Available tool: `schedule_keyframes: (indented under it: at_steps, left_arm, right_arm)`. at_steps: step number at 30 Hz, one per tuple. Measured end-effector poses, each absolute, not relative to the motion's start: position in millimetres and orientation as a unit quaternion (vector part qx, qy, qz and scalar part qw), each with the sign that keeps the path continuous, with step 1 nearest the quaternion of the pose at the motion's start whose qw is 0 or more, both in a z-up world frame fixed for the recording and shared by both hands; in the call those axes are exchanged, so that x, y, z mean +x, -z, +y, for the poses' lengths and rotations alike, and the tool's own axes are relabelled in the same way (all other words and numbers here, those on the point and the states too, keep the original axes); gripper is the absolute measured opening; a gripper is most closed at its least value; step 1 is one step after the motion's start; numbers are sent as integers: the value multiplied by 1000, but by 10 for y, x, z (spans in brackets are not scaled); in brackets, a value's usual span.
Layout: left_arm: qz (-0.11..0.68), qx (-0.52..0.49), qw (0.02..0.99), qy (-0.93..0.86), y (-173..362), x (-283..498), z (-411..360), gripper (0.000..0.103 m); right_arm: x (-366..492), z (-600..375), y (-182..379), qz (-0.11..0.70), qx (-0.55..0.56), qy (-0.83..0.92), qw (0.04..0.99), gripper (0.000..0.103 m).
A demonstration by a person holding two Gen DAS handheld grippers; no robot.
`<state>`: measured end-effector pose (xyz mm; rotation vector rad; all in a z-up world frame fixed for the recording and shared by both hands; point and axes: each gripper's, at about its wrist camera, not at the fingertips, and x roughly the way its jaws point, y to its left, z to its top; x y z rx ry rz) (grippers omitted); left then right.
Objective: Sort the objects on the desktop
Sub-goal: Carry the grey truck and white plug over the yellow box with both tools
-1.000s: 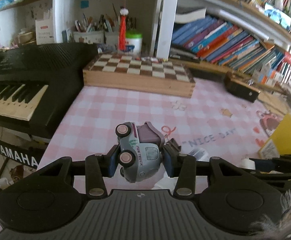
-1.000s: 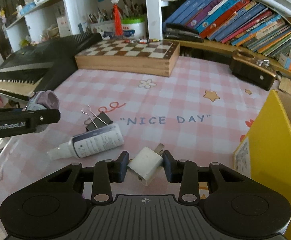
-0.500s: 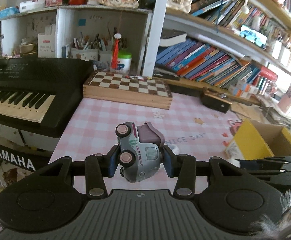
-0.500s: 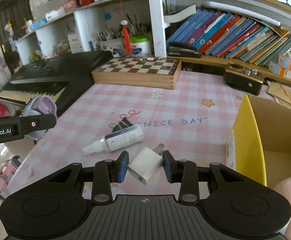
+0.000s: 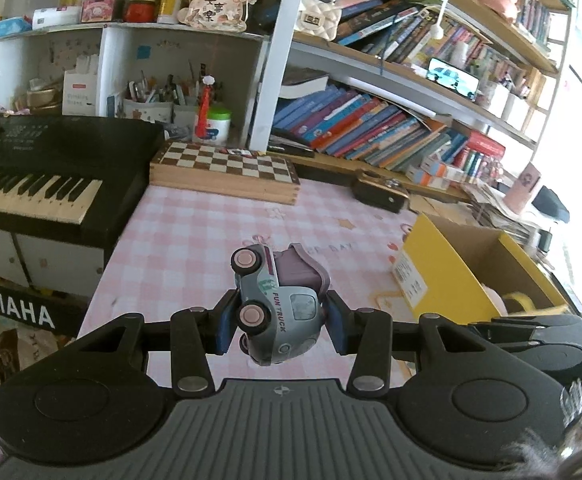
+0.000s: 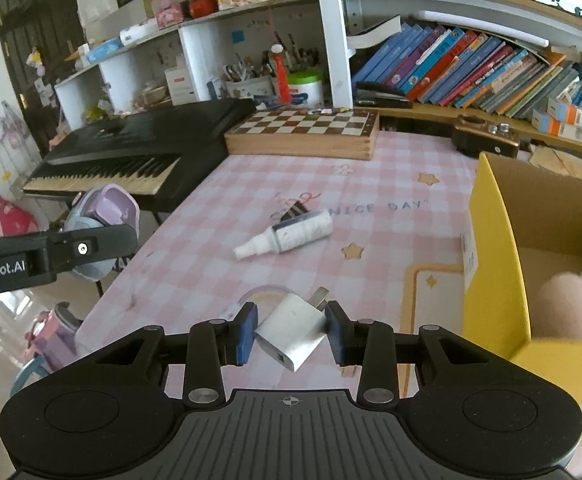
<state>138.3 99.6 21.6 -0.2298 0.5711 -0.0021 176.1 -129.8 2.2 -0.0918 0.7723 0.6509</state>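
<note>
My left gripper is shut on a grey-and-purple toy truck, held above the pink checked tablecloth. The right wrist view shows that same toy truck in the left gripper at the far left. My right gripper is shut on a white plug adapter, tilted, above the cloth's near edge. On the cloth lie a white spray bottle and a black binder clip behind it. A yellow cardboard box, open on top, stands at the right with a pink plush toy inside.
A black keyboard runs along the left of the table. A wooden chessboard box lies at the back, a brown device to its right. Shelves of books rise behind.
Both grippers have lifted and drawn back from the table with their objects still held. More of the shelves and the yellow box has come into view.
</note>
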Motion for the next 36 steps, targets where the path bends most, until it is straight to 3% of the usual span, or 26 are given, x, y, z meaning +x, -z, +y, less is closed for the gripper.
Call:
schedule_keyframes:
  at_steps: [17, 36]
  left_arm:
    - [283, -103, 951, 73, -246, 418, 799, 42]
    - [307, -81, 932, 175, -149, 318, 294, 42]
  right_arm:
    - [673, -1652, -80, 369, -18, -261, 892, 37]
    - [335, -2213, -83, 382, 9, -168, 909, 37]
